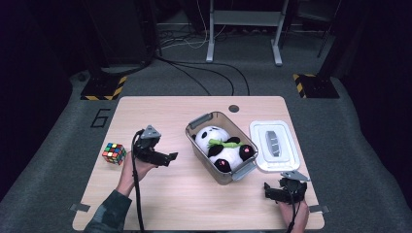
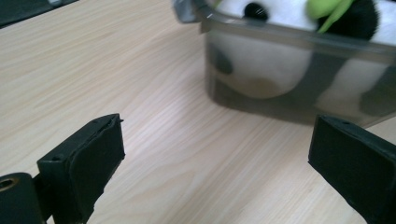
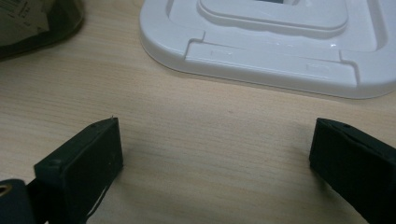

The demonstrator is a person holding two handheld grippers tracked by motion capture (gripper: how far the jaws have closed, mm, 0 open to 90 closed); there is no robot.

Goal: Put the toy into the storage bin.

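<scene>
A plush panda (image 1: 224, 147) with a green leaf lies in a clear grey bin (image 1: 201, 154) at the table's middle. The bin's white lid (image 1: 273, 144) rests flat just to its right. My left gripper (image 1: 170, 158) hovers left of the bin, open, jaws wide apart and nothing between them; in the left gripper view the bin (image 2: 299, 100) stands just ahead with the panda (image 2: 261, 70) showing through its wall. My right gripper (image 1: 272, 191) sits near the front right edge, open and empty, and in the right gripper view it faces the lid (image 3: 275, 56).
A colourful puzzle cube (image 1: 114, 153) stands near the table's left edge. The wooden table (image 1: 160, 116) has a small round hole (image 1: 233, 108) at the back. Cables and stand legs lie on the floor beyond.
</scene>
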